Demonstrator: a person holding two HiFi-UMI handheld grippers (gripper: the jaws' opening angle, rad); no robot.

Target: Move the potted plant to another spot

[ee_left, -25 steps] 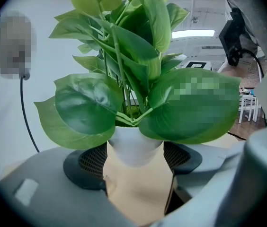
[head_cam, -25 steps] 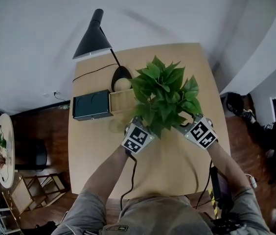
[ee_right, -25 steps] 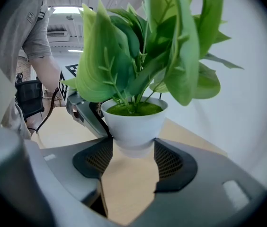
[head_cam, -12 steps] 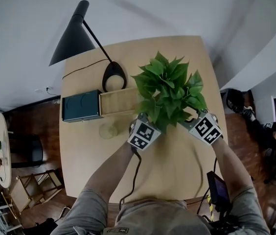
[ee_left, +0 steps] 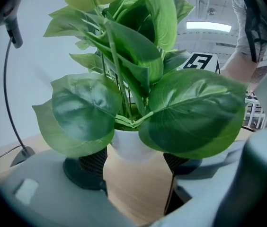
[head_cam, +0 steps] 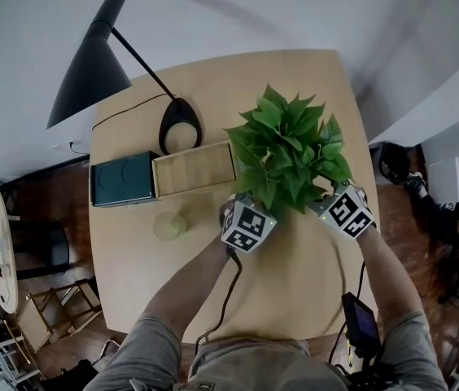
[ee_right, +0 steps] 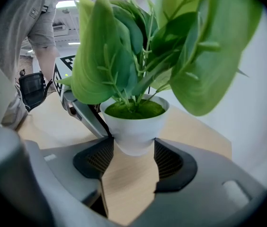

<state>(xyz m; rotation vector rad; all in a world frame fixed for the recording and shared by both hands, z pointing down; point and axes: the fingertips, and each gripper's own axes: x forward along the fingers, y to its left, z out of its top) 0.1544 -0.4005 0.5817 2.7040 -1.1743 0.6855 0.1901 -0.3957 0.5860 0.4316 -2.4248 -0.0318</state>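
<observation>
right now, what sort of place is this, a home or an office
Probably an office or studio corner, though a home room cannot be ruled out: a wooden desk with a black desk lamp and a potted plant, and long ceiling light panels overhead.

Clamping the left gripper (ee_left: pixel 134 163) jaws onto both sides of the potted plant (ee_left: pixel 129 144), low on its white pot. Peering under broad green leaves (ee_left: pixel 195 112), over the wooden surface (ee_left: pixel 133 193), past a lamp (ee_left: pixel 22 157) at left.
</observation>
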